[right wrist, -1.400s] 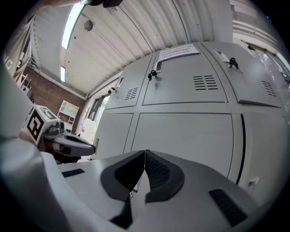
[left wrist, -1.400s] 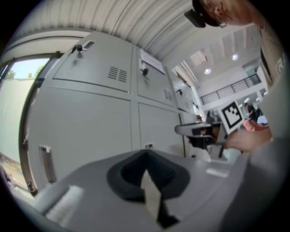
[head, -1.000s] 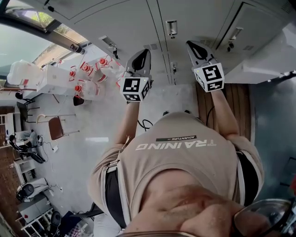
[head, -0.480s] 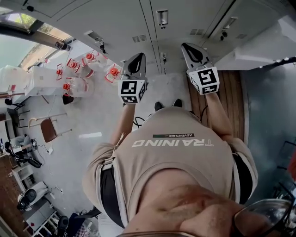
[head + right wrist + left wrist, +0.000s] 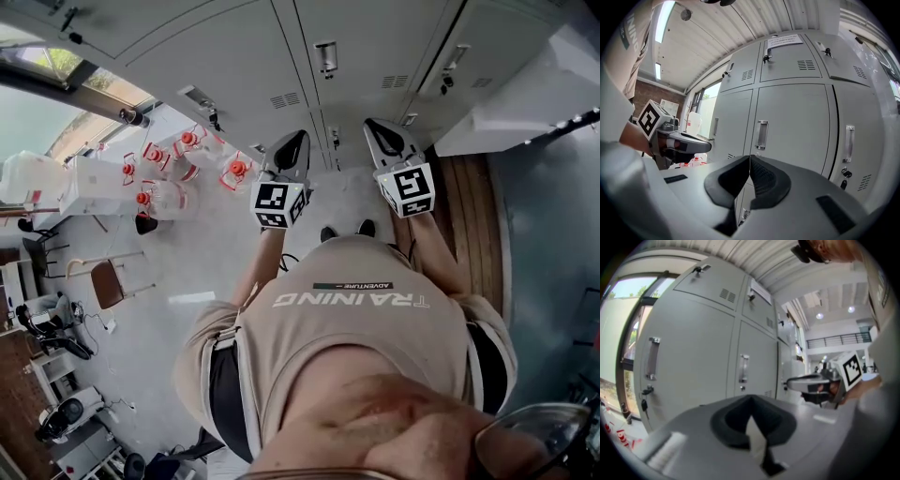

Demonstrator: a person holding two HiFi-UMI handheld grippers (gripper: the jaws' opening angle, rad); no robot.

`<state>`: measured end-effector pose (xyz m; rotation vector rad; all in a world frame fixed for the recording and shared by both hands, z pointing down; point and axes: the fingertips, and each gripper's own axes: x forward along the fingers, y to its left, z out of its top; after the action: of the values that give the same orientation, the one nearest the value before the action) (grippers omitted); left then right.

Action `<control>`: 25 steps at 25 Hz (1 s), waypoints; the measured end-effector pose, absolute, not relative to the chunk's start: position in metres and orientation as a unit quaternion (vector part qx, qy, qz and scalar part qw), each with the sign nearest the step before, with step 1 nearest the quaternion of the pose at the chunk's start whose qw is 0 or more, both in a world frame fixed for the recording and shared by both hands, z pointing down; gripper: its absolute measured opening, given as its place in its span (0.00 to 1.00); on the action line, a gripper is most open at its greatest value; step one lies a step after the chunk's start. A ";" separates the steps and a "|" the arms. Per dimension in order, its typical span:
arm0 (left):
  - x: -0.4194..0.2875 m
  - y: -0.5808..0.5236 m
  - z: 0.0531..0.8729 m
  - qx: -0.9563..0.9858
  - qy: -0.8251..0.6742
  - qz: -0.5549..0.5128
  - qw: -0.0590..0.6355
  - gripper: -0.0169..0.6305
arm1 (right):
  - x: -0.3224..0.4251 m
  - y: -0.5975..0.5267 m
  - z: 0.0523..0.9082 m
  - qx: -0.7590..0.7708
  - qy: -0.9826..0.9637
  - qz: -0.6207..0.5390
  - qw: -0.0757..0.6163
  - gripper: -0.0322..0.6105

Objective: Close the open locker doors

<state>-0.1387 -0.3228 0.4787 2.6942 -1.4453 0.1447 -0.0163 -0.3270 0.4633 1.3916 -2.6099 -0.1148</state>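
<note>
Far L: red-capped jugs (image 5: 164,173) and a chair (image 5: 112,278), well clear of the job. L tool (image 5: 289,150): jaws together, nothing held, aimed at the lockers (image 5: 234,56). Doors straight ahead sit flush, handles (image 5: 761,135) upright, so nothing to shut here. R tool (image 5: 382,136): jaws pressed together too, empty. Far R, a pale slab (image 5: 525,98) juts out from the row. Prob. the open door, can't confirm. Sheet steel, I'd guess: stiff, light on hinges, swings easy, may bounce back. No grip needed, just push w/ closed tips on free edge nr handle. Nothing btwn tools & row; shoes (image 5: 327,233) stand close.
</note>
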 end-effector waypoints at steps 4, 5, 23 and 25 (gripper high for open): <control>-0.147 -0.322 0.474 0.876 -0.478 0.051 0.035 0.02 | -0.019 -0.323 0.459 0.470 -0.879 -0.034 0.076 0.07; -0.150 -0.323 0.472 0.874 -0.482 0.050 0.032 0.02 | -0.020 -0.323 0.457 0.469 -0.879 -0.034 0.073 0.07; -0.151 -0.330 0.459 0.885 -0.463 0.015 0.038 0.02 | -0.024 -0.330 0.433 0.473 -0.877 -0.051 0.068 0.07; -0.153 -0.331 0.465 0.885 -0.462 0.015 0.048 0.02 | -0.025 -0.330 0.436 0.472 -0.877 -0.053 0.072 0.07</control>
<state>-0.1527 -0.3313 0.4649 2.6995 -1.4103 0.0454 -0.0252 -0.3299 0.4355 1.4181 -2.6363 -0.1583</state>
